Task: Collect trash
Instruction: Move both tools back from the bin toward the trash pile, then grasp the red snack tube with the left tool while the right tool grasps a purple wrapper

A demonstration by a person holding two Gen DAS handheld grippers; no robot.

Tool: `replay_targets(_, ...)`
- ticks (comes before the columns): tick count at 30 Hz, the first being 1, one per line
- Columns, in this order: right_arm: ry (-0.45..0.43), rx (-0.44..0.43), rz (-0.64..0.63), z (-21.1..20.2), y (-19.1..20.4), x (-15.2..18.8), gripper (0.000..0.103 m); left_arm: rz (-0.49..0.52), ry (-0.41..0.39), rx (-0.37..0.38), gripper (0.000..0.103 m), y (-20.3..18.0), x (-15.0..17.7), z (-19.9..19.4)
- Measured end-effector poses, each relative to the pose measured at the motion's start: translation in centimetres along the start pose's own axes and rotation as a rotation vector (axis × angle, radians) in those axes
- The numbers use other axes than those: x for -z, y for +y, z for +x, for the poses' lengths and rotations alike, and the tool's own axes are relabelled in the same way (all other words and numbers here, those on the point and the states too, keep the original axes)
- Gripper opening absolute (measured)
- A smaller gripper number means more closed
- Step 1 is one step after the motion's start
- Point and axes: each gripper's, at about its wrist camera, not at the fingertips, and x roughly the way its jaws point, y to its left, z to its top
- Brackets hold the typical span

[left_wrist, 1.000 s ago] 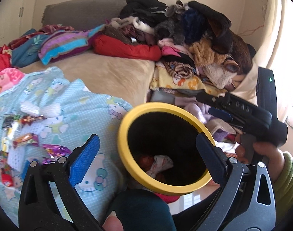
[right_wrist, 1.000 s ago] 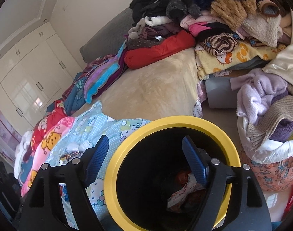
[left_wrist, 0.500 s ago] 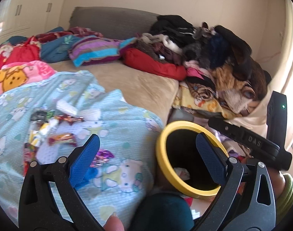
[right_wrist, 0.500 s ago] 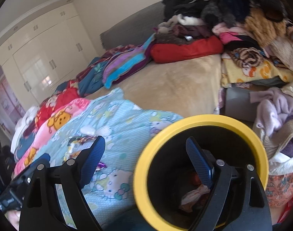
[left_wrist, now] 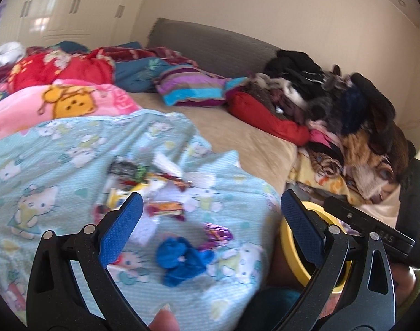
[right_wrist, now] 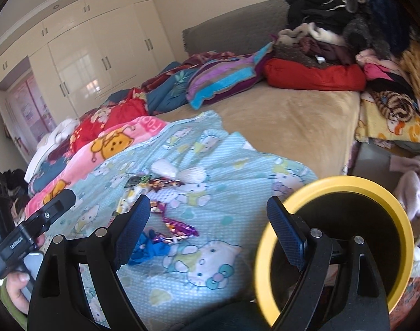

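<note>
One yellow bin (right_wrist: 401, 215), one blue wad (left_wrist: 182, 259), two claws agape.

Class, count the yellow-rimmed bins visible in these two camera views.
1: the round yellow-rimmed black bin stands beside the bed, right of the light-blue cartoon blanket; the left view shows only part of its rim.
</note>
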Motion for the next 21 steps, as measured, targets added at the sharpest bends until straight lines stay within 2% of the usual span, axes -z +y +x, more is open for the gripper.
replay_targets(10, 0.072, -0.035, -0.094, 3.7, 4.1, 0.4, 0.084, -0.084, -0.005, -0.102, 0.092, 5.5, 0.3, -0.7)
replay_targets(21, 0.189, -0.044, -0.146, 8.6, 7.0, 2.3, 0.084, -0.131, 0.022, -0.179, 0.092, 9.2, 1.3, -0.8)
